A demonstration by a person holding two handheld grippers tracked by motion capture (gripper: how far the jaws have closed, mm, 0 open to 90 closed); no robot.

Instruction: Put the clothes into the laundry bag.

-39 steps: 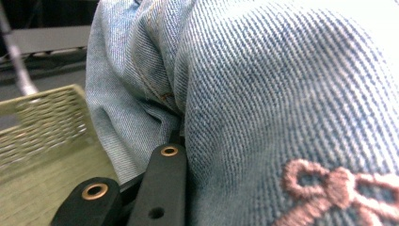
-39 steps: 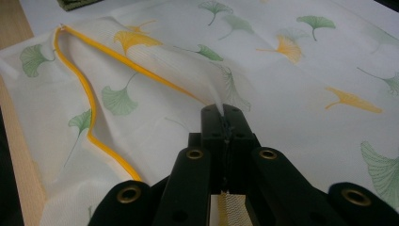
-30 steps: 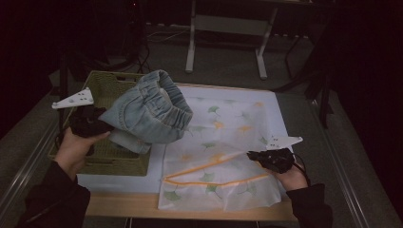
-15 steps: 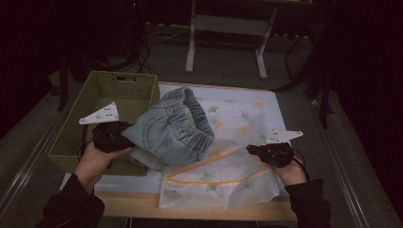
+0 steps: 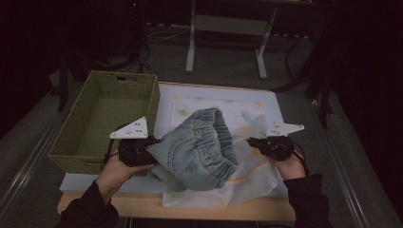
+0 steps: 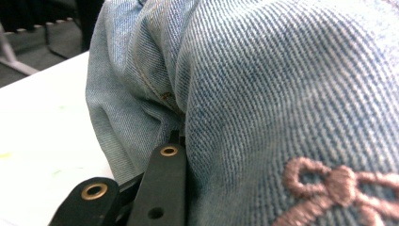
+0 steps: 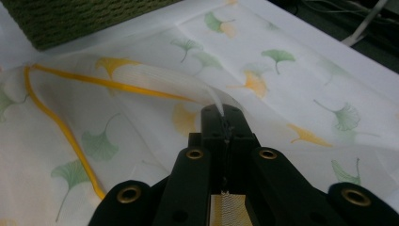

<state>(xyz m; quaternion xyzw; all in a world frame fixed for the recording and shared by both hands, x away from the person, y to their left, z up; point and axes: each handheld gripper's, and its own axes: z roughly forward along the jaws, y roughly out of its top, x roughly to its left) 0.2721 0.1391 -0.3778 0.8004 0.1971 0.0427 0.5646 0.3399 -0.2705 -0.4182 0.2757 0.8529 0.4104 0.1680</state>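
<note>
Left gripper (image 5: pixel 151 151), held low at the near left of the table (image 5: pixel 76 183): jaws pinched on a fold of denim. In the left gripper view the one visible jaw presses flat against the cloth, fabric bulging past it, a pink embroidered bow (image 6: pixel 339 188) just to its right. The jeans (image 5: pixel 199 147) hang from this grip in a bunched heap, waistband opening upward and away from the gripper, lower part resting on the bag.

Right gripper (image 5: pixel 252 141), at the near right: jaws closed on the thin edge of a sheer bag (image 5: pixel 247 183). In the right gripper view (image 7: pixel 225 123) a strip of the white film rises from between the closed tips; the bag spreads out ahead and to the left of the jaws, printed with green and yellow ginkgo leaves, with an orange trim line (image 7: pixel 61 127) curving along its edge.

The jeans sit between the two grippers, touching the left one, just short of the right one.

Beyond the left gripper and just beside it: a green woven basket (image 5: pixel 102 121). Farther off, past the table's far edge, a grey stand (image 5: pixel 228 28) on the floor.
</note>
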